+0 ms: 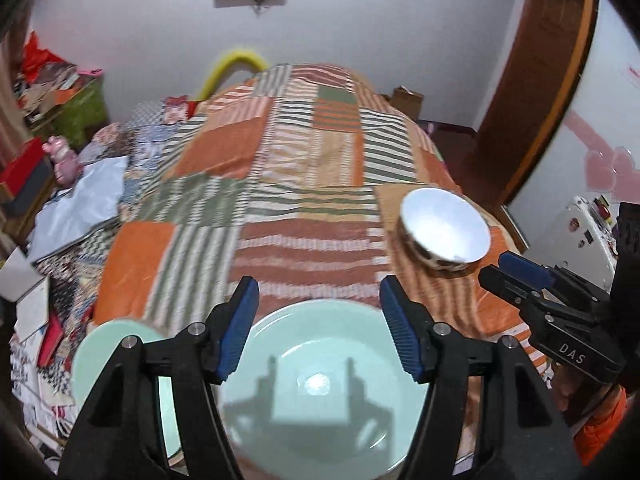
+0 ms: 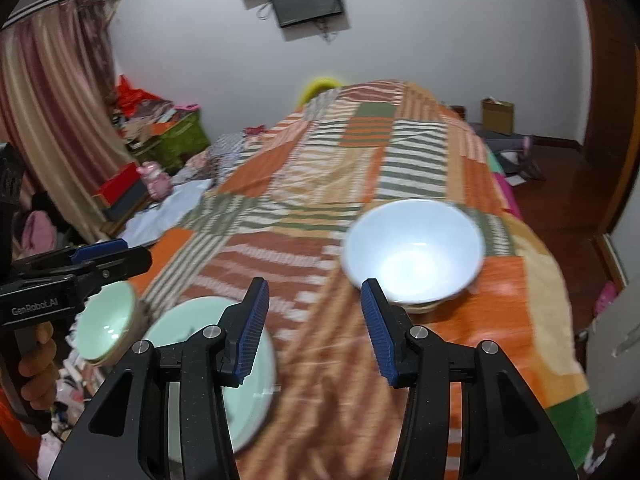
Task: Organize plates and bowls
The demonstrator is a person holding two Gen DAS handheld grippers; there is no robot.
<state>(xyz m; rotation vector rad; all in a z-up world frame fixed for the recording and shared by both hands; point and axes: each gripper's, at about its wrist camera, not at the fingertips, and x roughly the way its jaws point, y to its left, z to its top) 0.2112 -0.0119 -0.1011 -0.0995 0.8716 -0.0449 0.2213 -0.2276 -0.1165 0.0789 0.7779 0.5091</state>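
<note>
Surface: a bed covered by a patchwork quilt [image 1: 248,184] carries all the dishes, grouped along its near edge.
Large green plate [image 1: 320,392]: lies flat at the near edge, directly below the left gripper.
Small green dish [image 2: 106,326]: sits just beside the large green plate, toward the near left corner; the views disagree on whether it is a bowl or a shallow plate.
White bowl [image 2: 414,254]: stands upright toward the near right corner, well apart from the green dishes; it appears to rest on a second dish, but blur prevents confirmation.
Left gripper [image 1: 318,328]: jaws apart, nothing between the pads, hanging above the large green plate without touching it.
Right gripper [image 2: 314,330]: jaws partly apart and empty, pointing at the quilt between the large green plate and the white bowl.
Step in hand: judged to be between placements; both tools are free and no dish is held.
Next move: select one dish, most likely the white bowl for the right gripper; bring the jaws astride its rim, close firmly, lift level, then stack like with like.
</note>
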